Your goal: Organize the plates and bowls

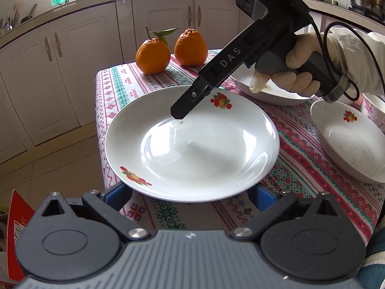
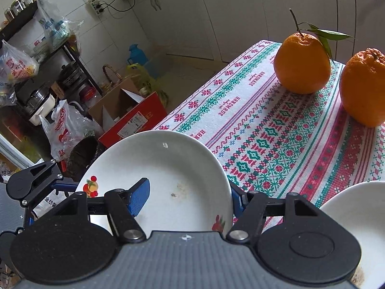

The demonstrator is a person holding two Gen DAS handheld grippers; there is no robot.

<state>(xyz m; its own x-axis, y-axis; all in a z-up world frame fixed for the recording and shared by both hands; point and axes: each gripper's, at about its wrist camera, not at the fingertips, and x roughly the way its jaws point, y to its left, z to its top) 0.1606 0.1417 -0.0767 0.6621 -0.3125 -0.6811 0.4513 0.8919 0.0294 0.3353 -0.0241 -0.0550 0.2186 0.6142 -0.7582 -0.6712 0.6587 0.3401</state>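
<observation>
A white plate with fruit prints (image 1: 192, 144) lies near the left edge of the patterned tablecloth (image 1: 115, 91). My left gripper (image 1: 192, 197) is open, its blue pads wide apart under the plate's near rim. My right gripper (image 1: 178, 114) hangs over the plate's far rim, one finger (image 2: 139, 197) inside the plate (image 2: 168, 180) and the other outside the rim; the jaws stand wide apart. A second white dish (image 1: 353, 144) sits at right. A third white dish (image 1: 272, 94) lies behind the right hand.
Two oranges (image 1: 170, 50) stand at the table's far edge. A pink-flowered bowl (image 1: 373, 108) is at the far right. Kitchen cabinets (image 1: 72, 60) run behind. Boxes and bags (image 2: 125, 115) crowd the floor left of the table.
</observation>
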